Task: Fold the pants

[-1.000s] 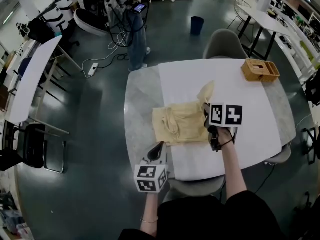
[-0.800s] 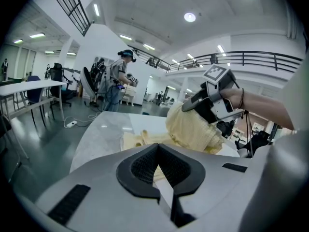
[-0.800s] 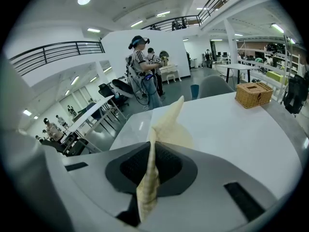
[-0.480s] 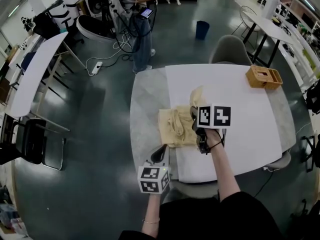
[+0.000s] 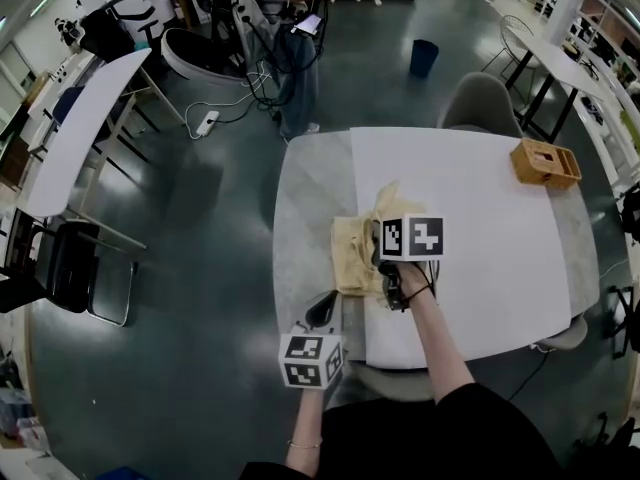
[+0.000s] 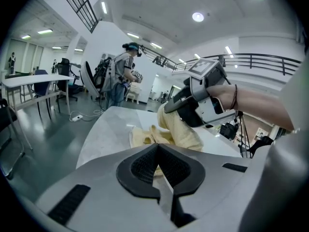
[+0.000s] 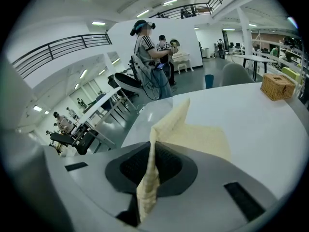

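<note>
Right gripper, tilted down on outstretched arm, pinches the pants.

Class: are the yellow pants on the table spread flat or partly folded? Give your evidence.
Partly folded: the pants lie bunched in layers, one flap held up by the right gripper.

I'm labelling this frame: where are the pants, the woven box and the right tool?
pants [image 5: 355,253]: head view, the flat left part.
woven box [image 5: 545,162]: head view, its top face.
right tool [image 7: 150,164]: right gripper view, midway between its jaws, shut on the pants.
</note>
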The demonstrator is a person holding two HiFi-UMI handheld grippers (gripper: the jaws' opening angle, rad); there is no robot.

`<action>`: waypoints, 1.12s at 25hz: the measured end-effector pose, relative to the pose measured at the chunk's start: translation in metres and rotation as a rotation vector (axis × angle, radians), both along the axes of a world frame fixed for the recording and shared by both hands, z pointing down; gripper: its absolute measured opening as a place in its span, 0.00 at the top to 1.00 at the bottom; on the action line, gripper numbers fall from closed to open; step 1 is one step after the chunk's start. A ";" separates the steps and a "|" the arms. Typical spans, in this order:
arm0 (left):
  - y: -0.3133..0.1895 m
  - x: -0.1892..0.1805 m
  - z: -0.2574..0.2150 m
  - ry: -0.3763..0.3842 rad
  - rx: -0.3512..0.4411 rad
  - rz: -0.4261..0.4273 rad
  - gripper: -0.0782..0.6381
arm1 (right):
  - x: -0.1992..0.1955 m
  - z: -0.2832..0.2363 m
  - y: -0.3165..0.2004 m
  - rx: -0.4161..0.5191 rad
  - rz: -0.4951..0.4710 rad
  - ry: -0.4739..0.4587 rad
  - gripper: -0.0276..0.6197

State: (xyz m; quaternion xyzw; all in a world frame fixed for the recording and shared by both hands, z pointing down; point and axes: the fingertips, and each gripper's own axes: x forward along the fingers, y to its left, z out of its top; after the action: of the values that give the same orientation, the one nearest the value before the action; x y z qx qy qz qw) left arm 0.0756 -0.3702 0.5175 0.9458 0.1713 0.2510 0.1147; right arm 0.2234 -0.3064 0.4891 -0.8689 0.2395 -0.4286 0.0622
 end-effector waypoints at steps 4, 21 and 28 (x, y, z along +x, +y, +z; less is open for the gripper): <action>-0.003 0.001 0.008 -0.015 -0.006 -0.009 0.87 | 0.002 0.020 -0.013 -0.016 -0.025 -0.024 0.91; -0.015 -0.003 0.024 -0.061 -0.026 -0.034 0.87 | 0.007 0.078 -0.048 -0.060 -0.035 -0.102 0.91; -0.013 -0.005 0.024 -0.064 -0.024 -0.039 0.87 | 0.004 0.083 -0.055 0.008 -0.014 -0.139 0.85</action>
State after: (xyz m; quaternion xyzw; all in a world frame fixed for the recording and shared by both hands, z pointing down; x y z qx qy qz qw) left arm 0.0706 -0.3835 0.5417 0.9389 0.1521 0.2769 0.1364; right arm 0.2274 -0.3610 0.5718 -0.8350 0.2424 -0.4877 0.0790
